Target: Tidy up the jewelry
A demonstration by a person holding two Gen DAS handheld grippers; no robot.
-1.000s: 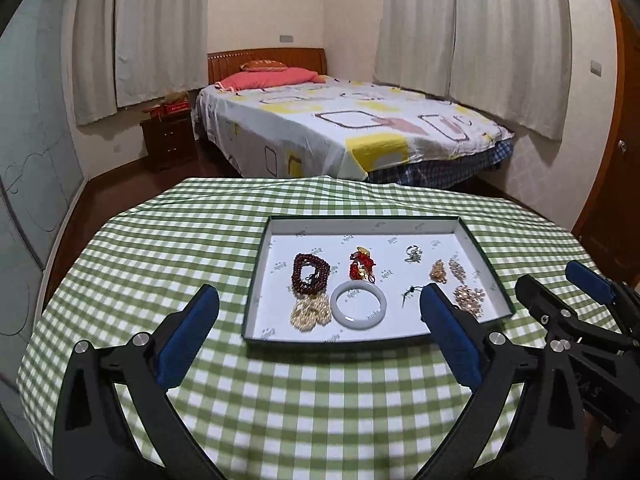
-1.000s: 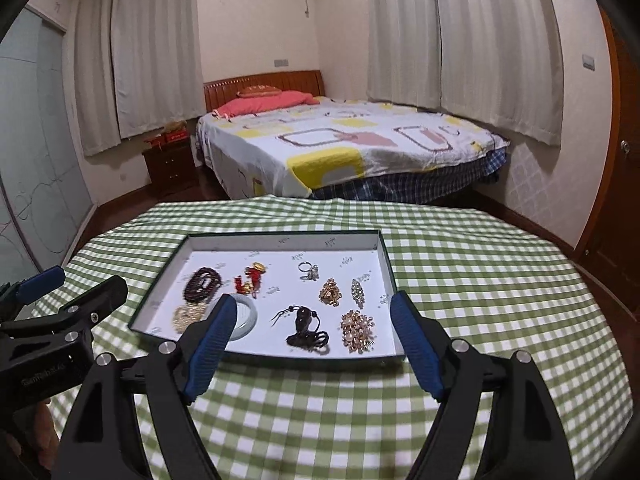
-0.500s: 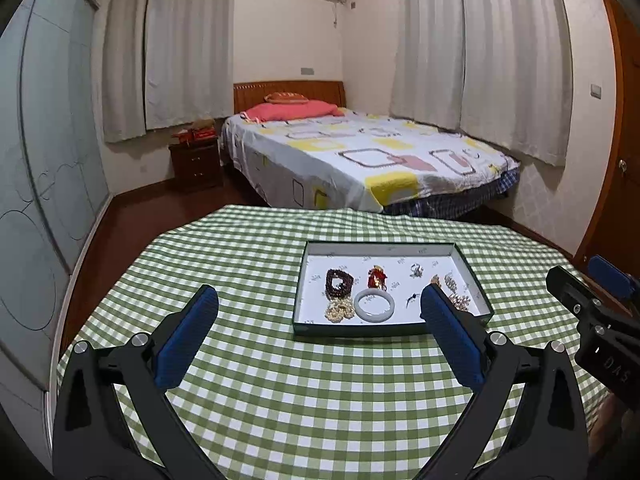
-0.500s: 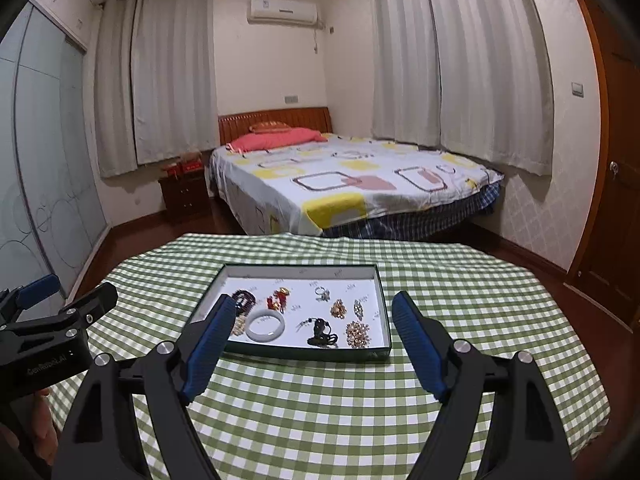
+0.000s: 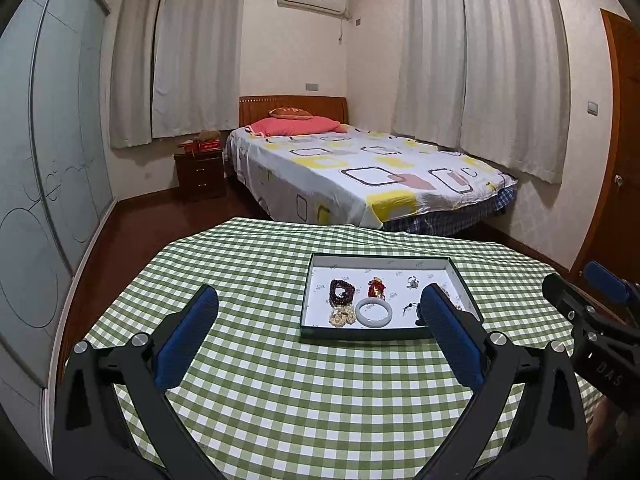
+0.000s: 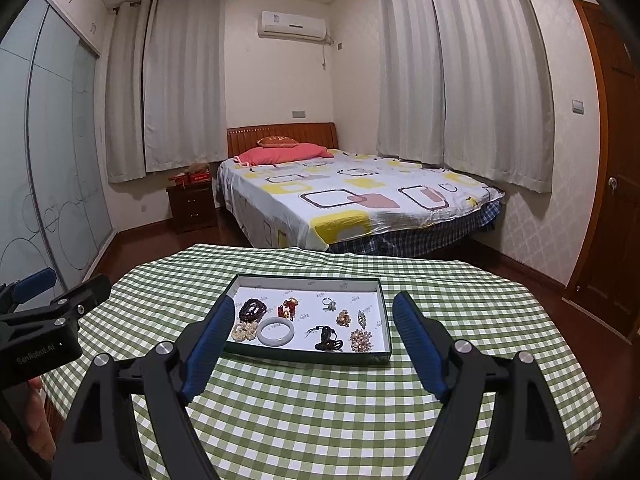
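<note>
A shallow dark-rimmed tray [image 5: 384, 335] [image 6: 304, 357] with a white floor lies on a green checked tablecloth. In it lie a pale jade bangle [image 5: 374, 311] [image 6: 275, 331], a dark bead bracelet [image 5: 341, 292] [image 6: 252, 309], a pearl cluster [image 5: 342, 315] [image 6: 244, 332], a red charm [image 5: 376, 287] [image 6: 289, 306], a ring [image 6: 329, 304] and several brooches [image 6: 360, 339]. My left gripper [image 5: 320, 332] is open and empty, well short of the tray. My right gripper [image 6: 314, 334] is open and empty, also held back above the table.
The round table [image 5: 280, 380] carries only the tray. Behind it stand a bed [image 5: 360, 176] with a patterned sheet, a dark nightstand [image 5: 200, 174], curtains, a glass wardrobe at left and a wooden door [image 6: 612, 200] at right.
Both grippers have pulled back and risen from the tray, which now looks smaller and farther away. Both stay open and empty. The jewelry has not moved.
</note>
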